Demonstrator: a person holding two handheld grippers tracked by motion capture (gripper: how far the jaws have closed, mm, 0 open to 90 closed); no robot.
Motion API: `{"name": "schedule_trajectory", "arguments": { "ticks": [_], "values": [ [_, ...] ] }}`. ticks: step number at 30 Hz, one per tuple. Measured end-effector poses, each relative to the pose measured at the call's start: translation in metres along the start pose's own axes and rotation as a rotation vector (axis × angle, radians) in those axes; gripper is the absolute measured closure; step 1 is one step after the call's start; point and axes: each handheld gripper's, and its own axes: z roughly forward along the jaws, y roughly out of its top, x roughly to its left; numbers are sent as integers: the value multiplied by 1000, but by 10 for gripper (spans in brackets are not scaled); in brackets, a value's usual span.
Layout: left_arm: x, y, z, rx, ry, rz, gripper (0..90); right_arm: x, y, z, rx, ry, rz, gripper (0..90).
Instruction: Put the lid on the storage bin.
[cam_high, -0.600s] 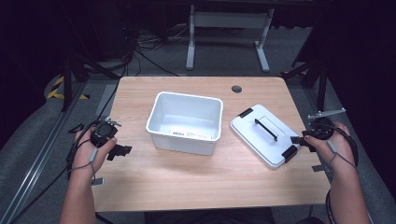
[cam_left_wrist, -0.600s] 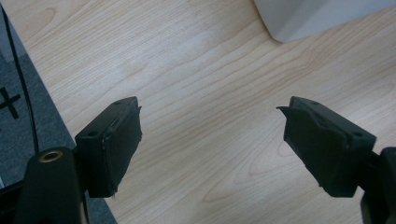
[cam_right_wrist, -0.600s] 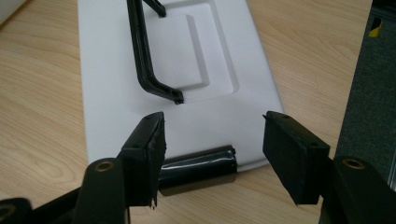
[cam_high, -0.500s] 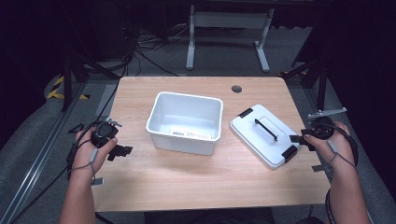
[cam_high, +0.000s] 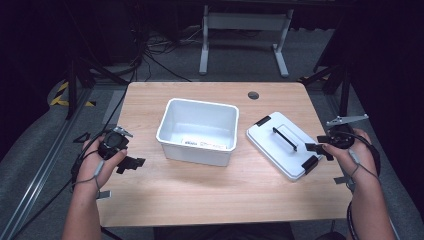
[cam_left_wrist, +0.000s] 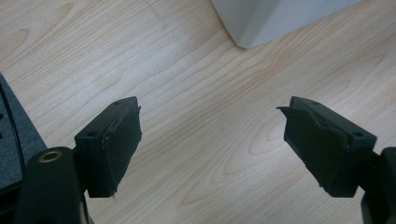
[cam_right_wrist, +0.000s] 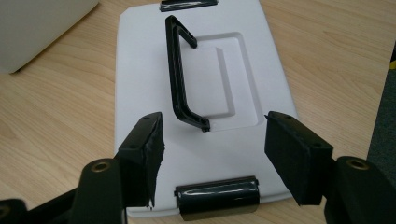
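An open white plastic bin (cam_high: 199, 131) stands in the middle of the wooden table (cam_high: 210, 185). Its flat white lid (cam_high: 282, 143) lies to the right, with a black handle (cam_high: 284, 138) and black end clips. My right gripper (cam_high: 318, 149) hovers open at the lid's near right end; in the right gripper view the lid (cam_right_wrist: 205, 93), its handle (cam_right_wrist: 180, 77) and a black clip (cam_right_wrist: 217, 198) lie between and beyond the jaws. My left gripper (cam_high: 131, 163) is open over bare wood left of the bin, whose corner (cam_left_wrist: 275, 21) shows in the left gripper view.
A round cable hole (cam_high: 253, 95) sits near the table's far edge. A metal frame leg (cam_high: 242, 30) and cables lie on the grey floor behind. Bare wood spans the table's front (cam_high: 210, 200).
The right gripper has edged slightly toward the lid's end. The left hand has stayed put.
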Motion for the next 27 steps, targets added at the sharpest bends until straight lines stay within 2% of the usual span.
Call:
{"name": "schedule_trajectory", "arguments": {
  "ticks": [4,7,15,17,22,23,24,27],
  "values": [
    [-2,1,0,10,-9,16,195,3,3,2,-4,10,-27,377],
    [-5,0,1,14,-13,19,195,9,8,7,-4,43,-44,377],
    [-8,-5,1,22,-7,29,194,19,23,23,-1,59,-80,377],
    [-10,-7,4,35,1,15,195,20,27,30,13,61,-87,375],
    [-15,-12,11,66,-1,27,198,22,34,50,53,75,-93,349],
    [-16,-13,12,71,3,18,198,22,35,54,63,76,-90,349],
    [-17,-14,14,76,9,10,198,21,37,59,71,71,-94,348],
    [-19,-16,18,93,8,24,200,20,38,71,83,55,-100,348]
  ]
}}
